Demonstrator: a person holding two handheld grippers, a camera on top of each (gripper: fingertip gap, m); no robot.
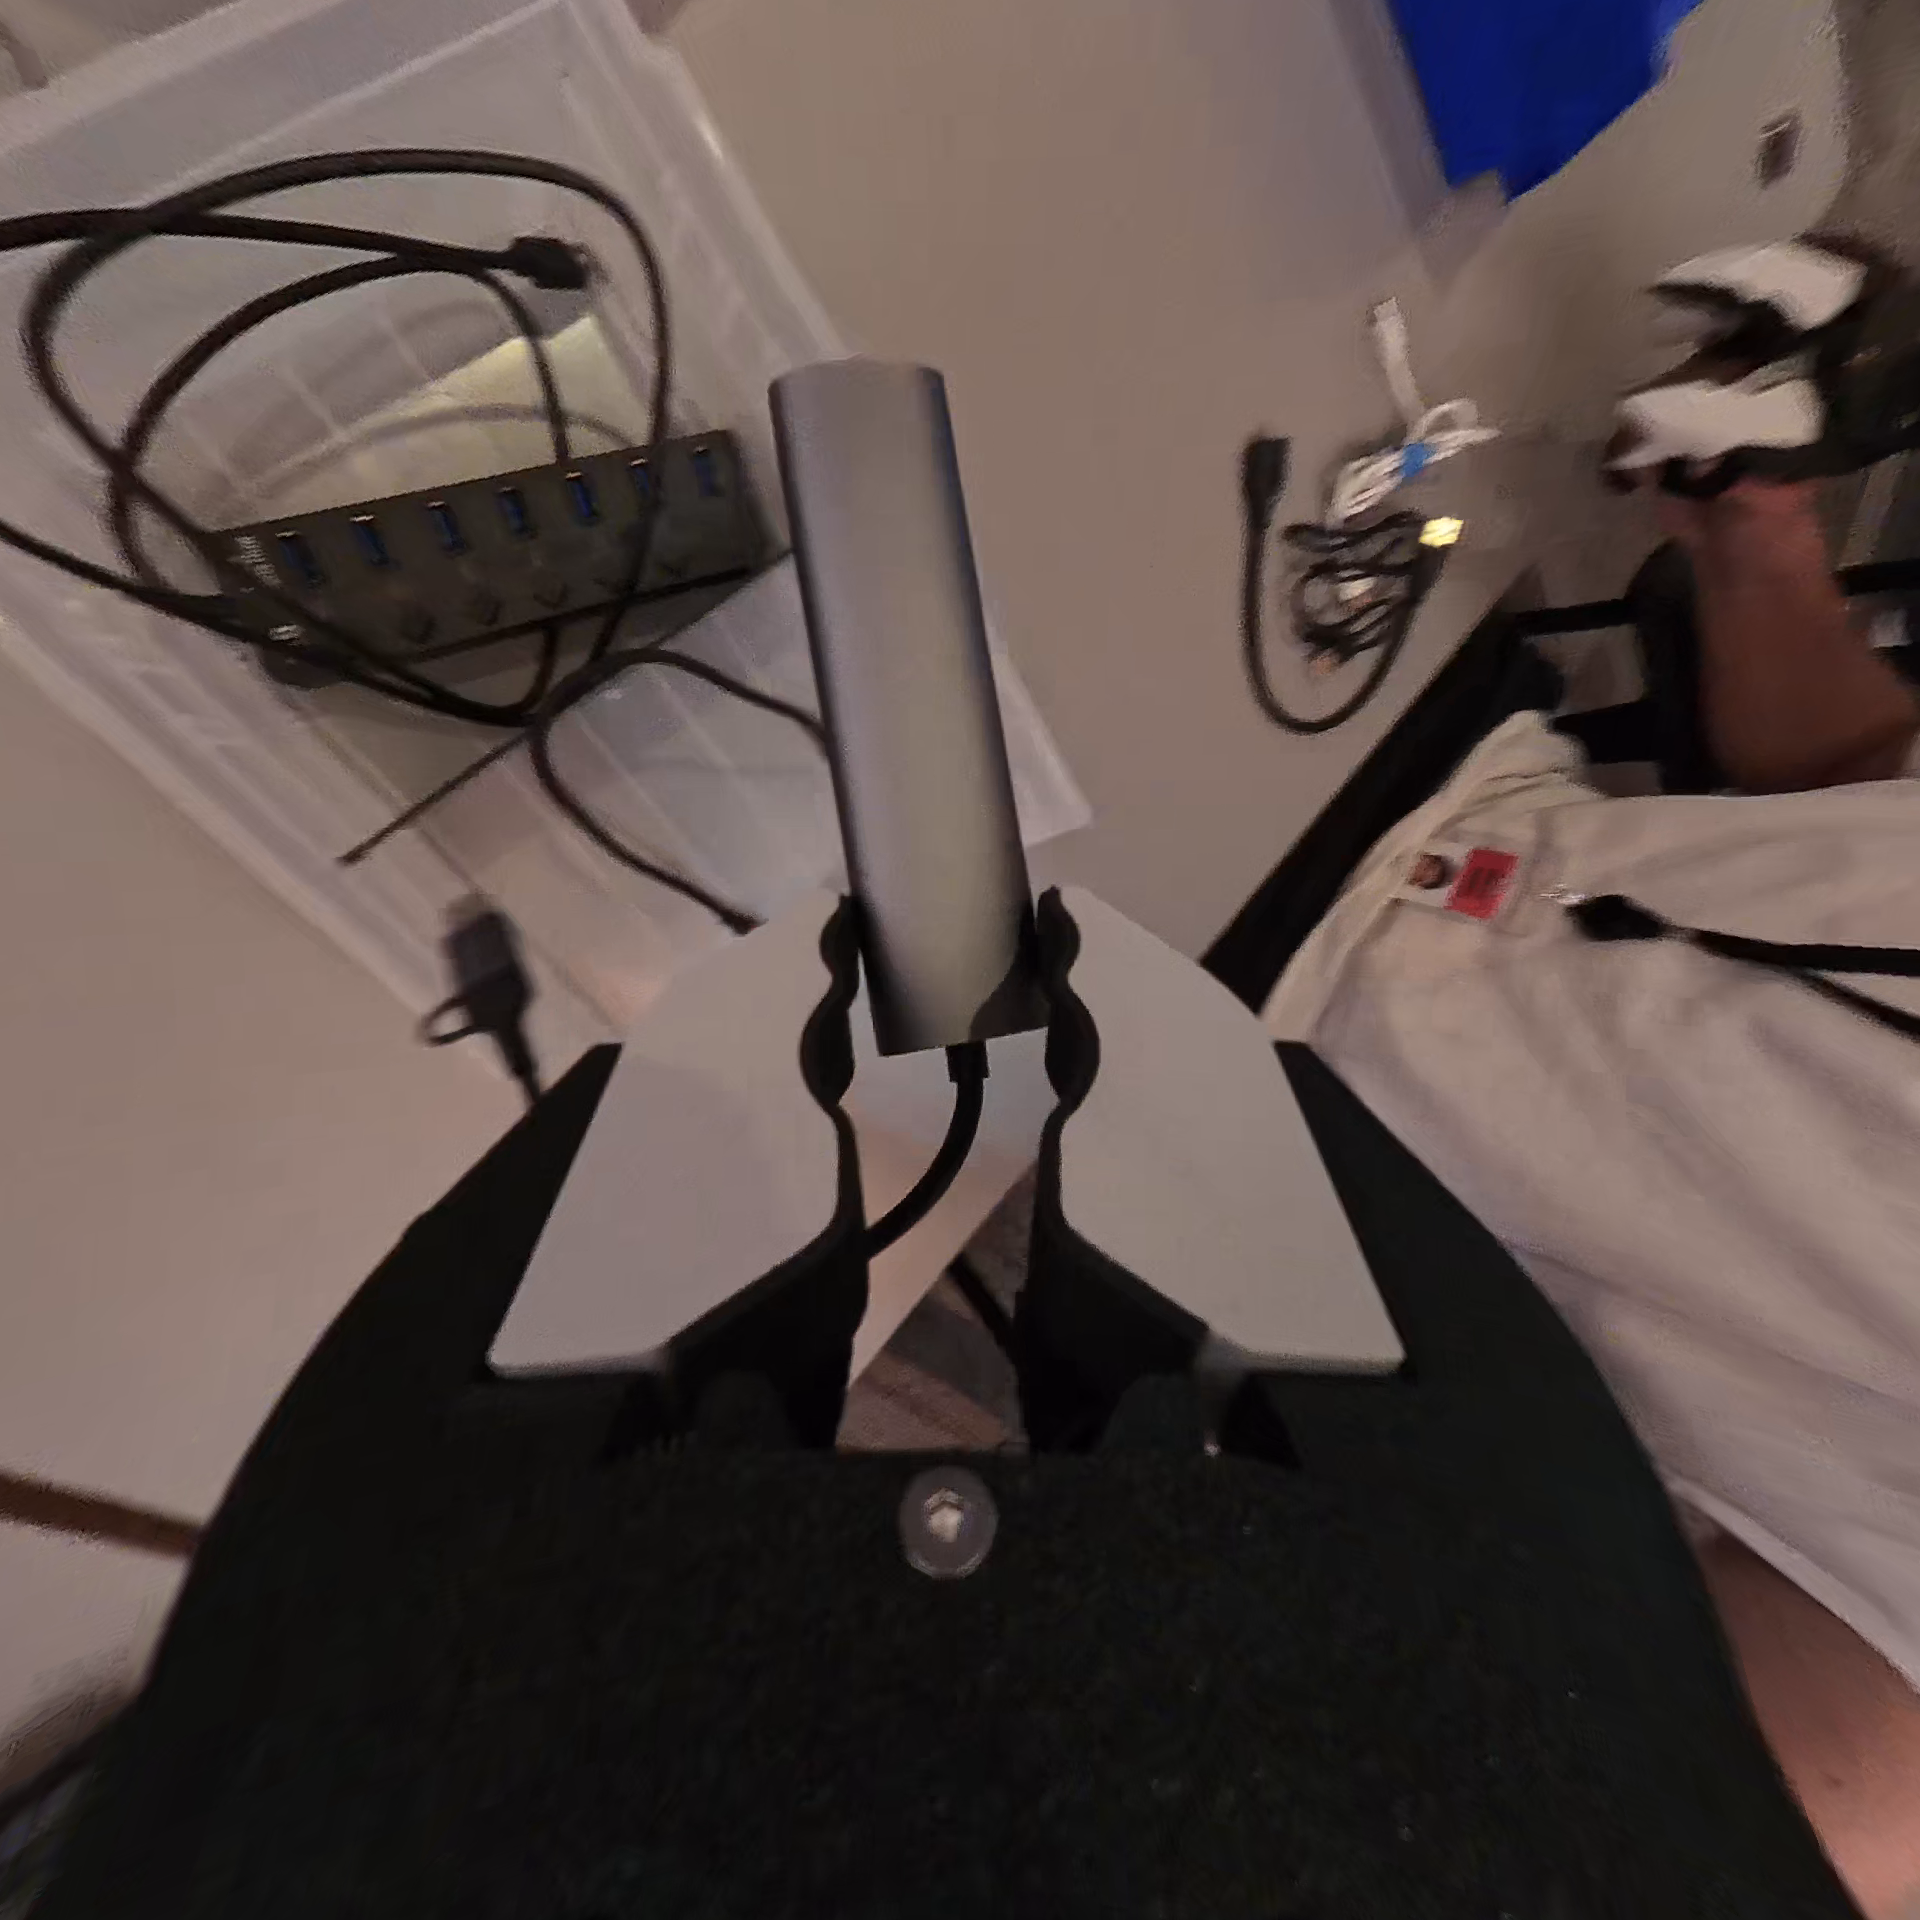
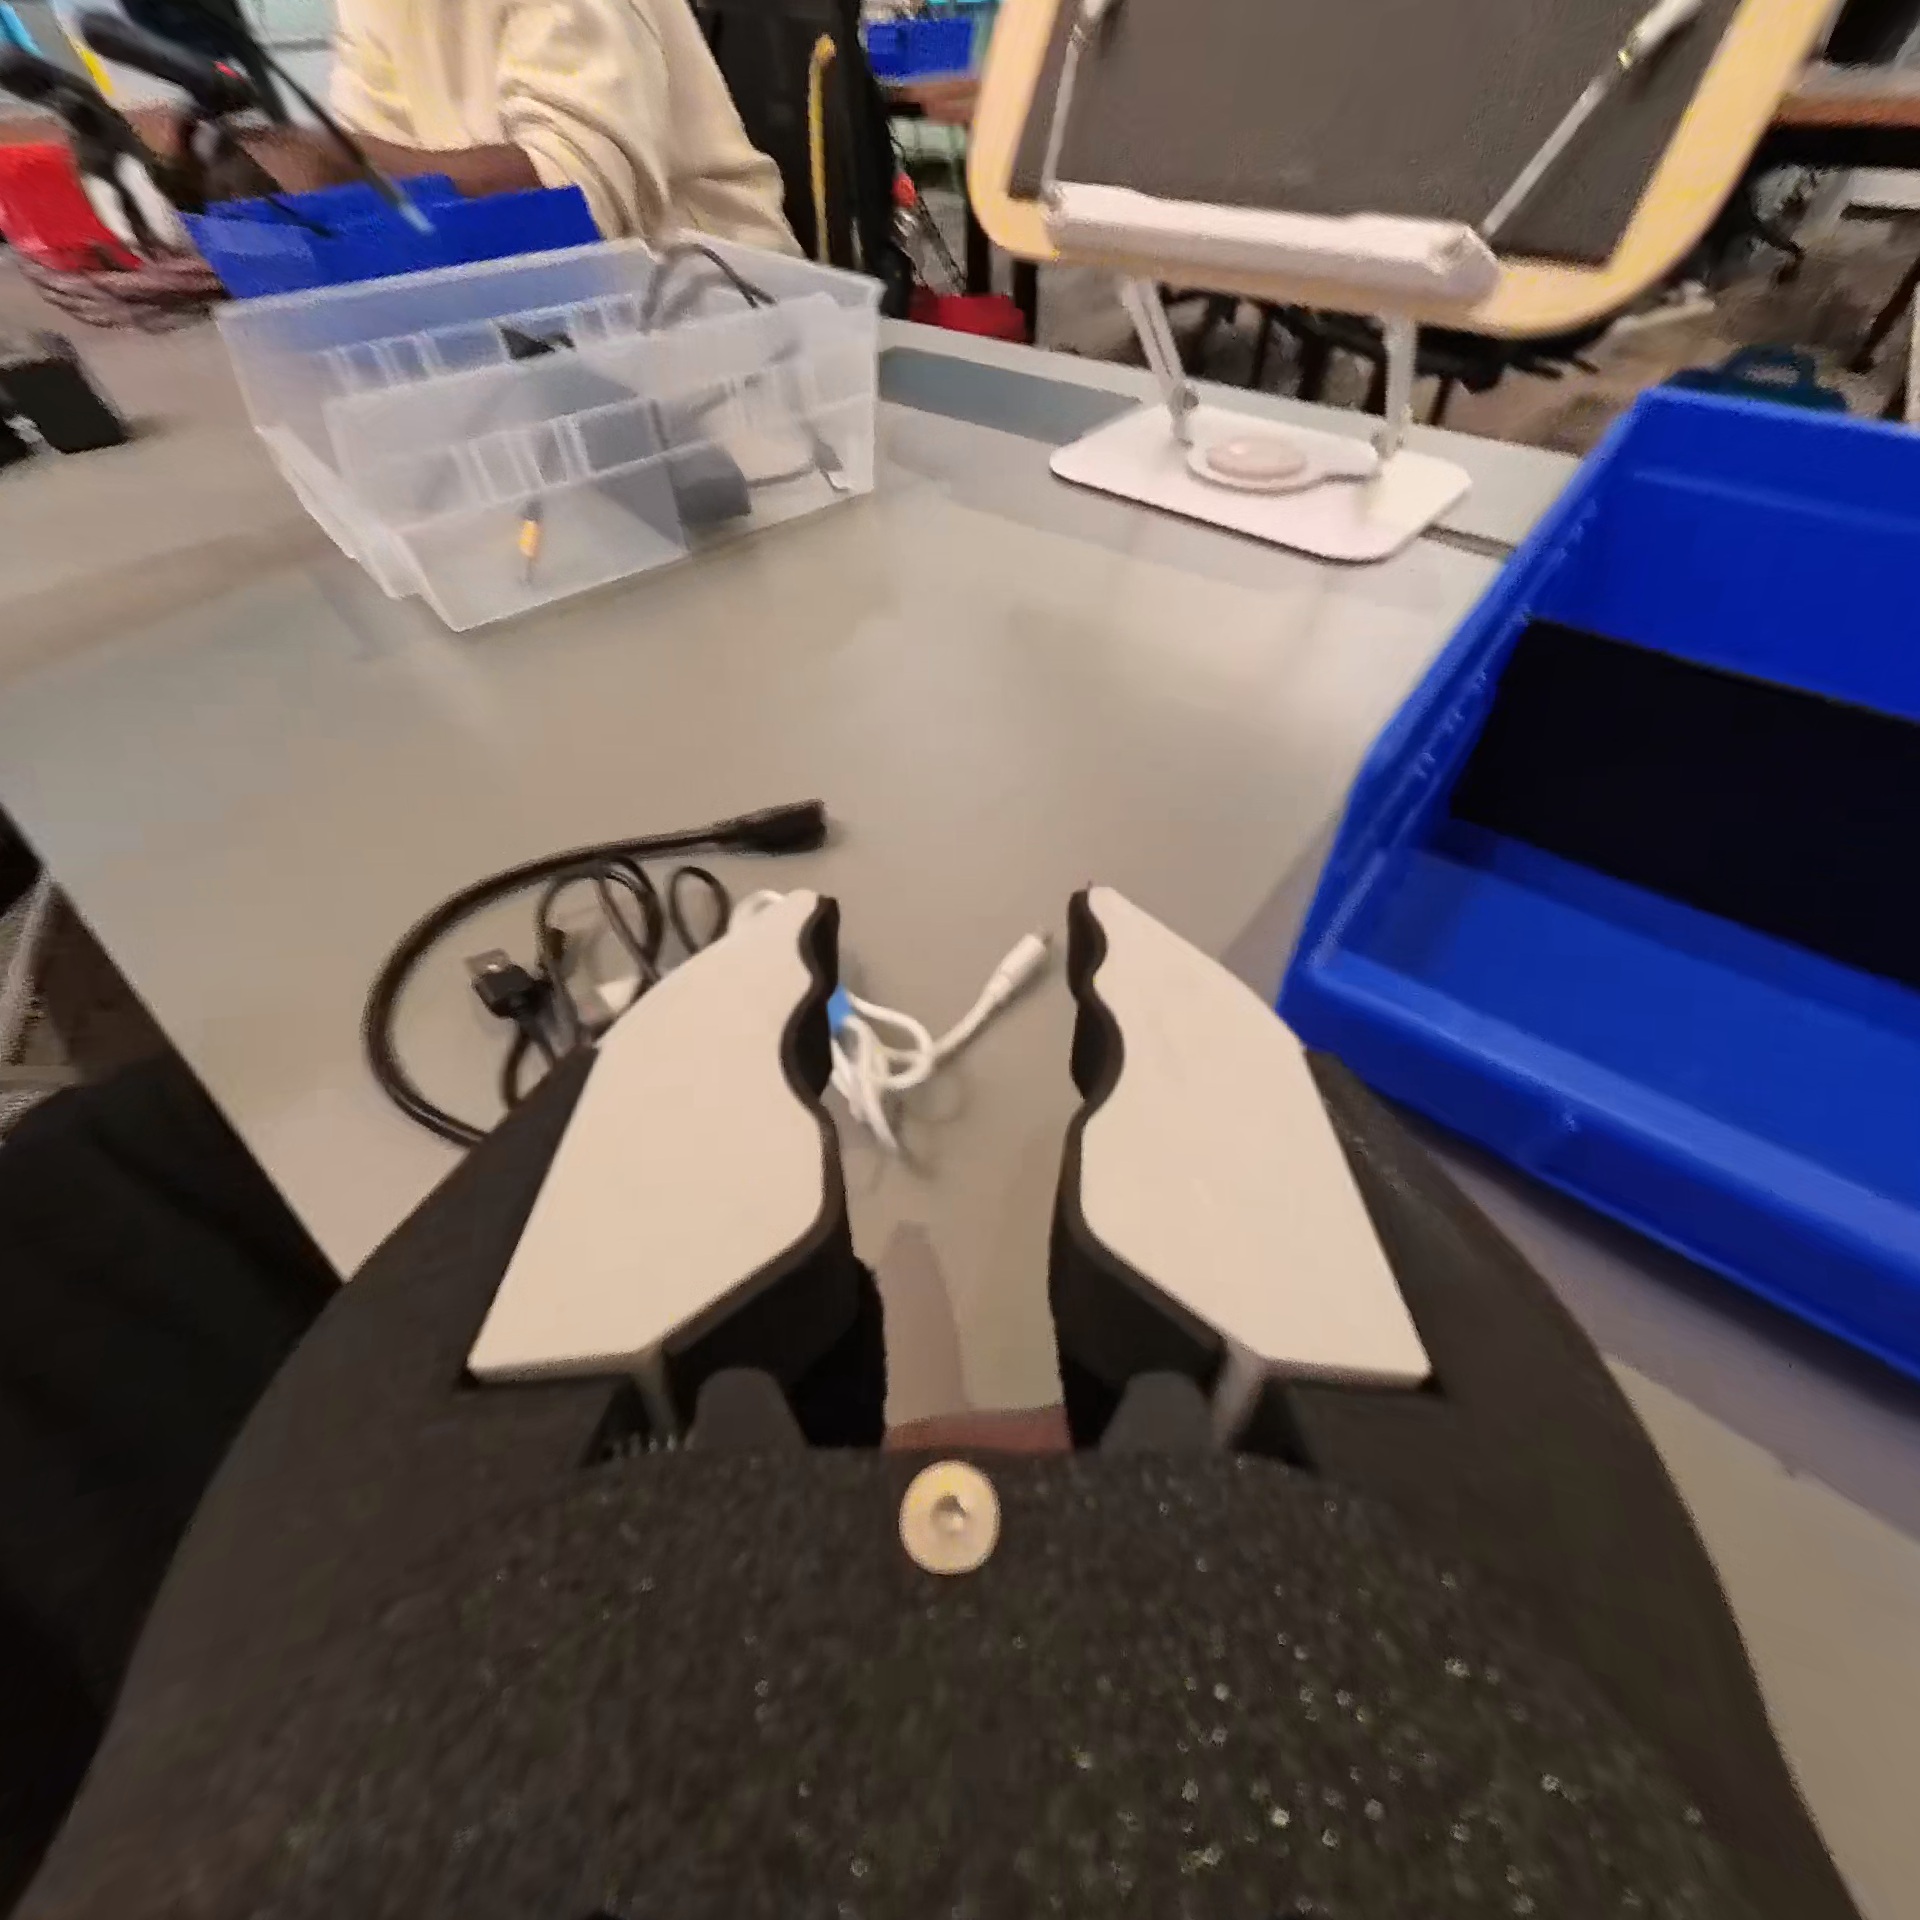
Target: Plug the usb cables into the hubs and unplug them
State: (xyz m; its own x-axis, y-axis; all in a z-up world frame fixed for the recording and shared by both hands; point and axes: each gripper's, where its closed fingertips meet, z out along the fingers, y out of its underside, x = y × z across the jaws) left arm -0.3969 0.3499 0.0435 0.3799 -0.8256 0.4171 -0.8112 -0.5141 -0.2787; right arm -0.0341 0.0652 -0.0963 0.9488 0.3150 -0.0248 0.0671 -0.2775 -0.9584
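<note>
My left gripper (image 1: pixel 948 925) is shut on a slim grey USB hub (image 1: pixel 894 665), held by its near end above the table, with its black lead (image 1: pixel 925 1174) hanging back between the fingers. A long black multi-port hub (image 1: pixel 488 551) lies on a clear plastic lid (image 1: pixel 343 364) among black cables (image 1: pixel 343 249). My right gripper (image 2: pixel 954 914) is open and empty just above a coiled white cable (image 2: pixel 914 1039). A bundle of black cables (image 2: pixel 551 966) lies to its left. Both bundles show in the left wrist view too, white (image 1: pixel 1403 457) and black (image 1: pixel 1340 603).
A clear plastic box (image 2: pixel 561 416) with parts stands at the far left of the grey table (image 2: pixel 987 675). A blue bin (image 2: pixel 1662 831) stands at the right. A tilted board on a white stand (image 2: pixel 1257 478) is at the back. A person in a light top (image 1: pixel 1558 1039) is close by.
</note>
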